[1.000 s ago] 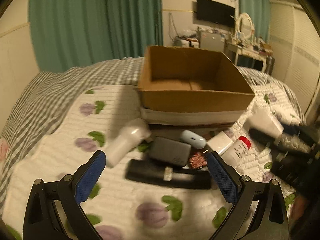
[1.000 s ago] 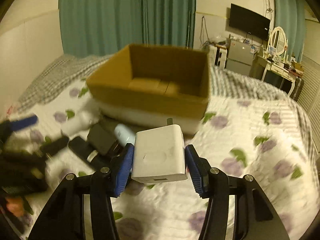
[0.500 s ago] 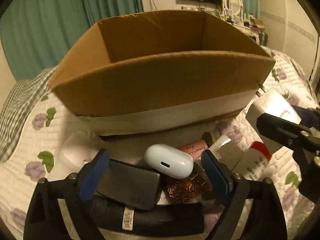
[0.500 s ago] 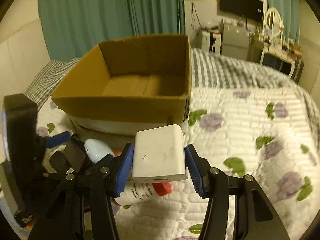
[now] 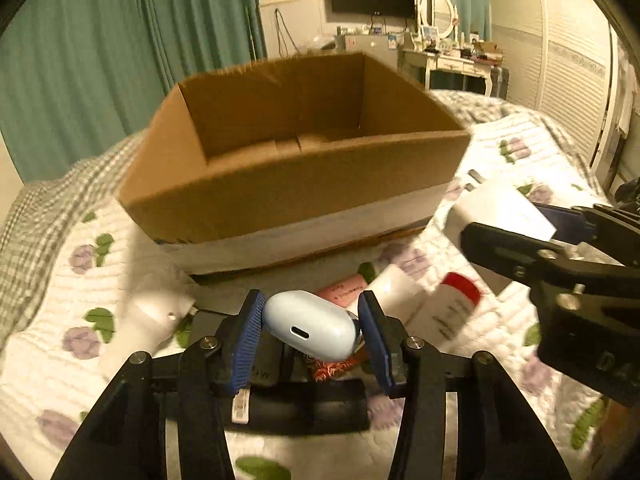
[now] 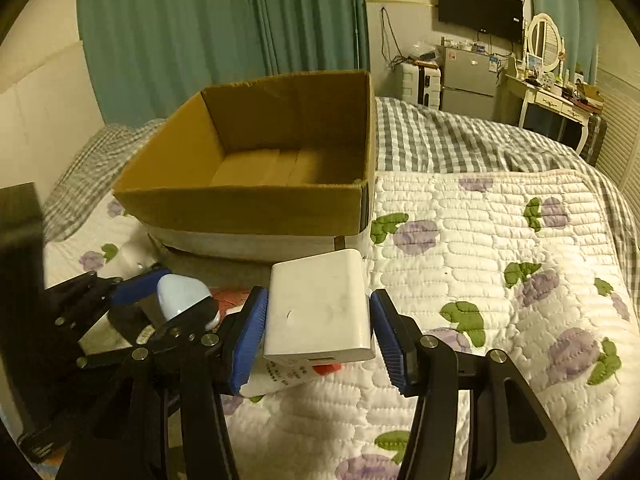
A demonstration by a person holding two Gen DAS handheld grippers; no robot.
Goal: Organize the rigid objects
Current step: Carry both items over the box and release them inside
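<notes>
Cardboard box [image 6: 256, 184] on floral quilt [image 6: 500, 264]; left gripper [image 5: 312, 330] apparently clamps earbud case [image 5: 310, 330], right gripper [image 6: 318, 330] charger [image 6: 318, 308].

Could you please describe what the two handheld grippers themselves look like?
Both the left gripper and right gripper have black angular frames with silver screws and two fingers faced in ribbed blue pads. No cables or sleeves show.

Cardboard box [image 6: 256, 212] open-topped; near wall blocks approach.

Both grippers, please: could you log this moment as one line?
left gripper: shut on earbud case | right gripper: shut on charger | box: empty
</notes>
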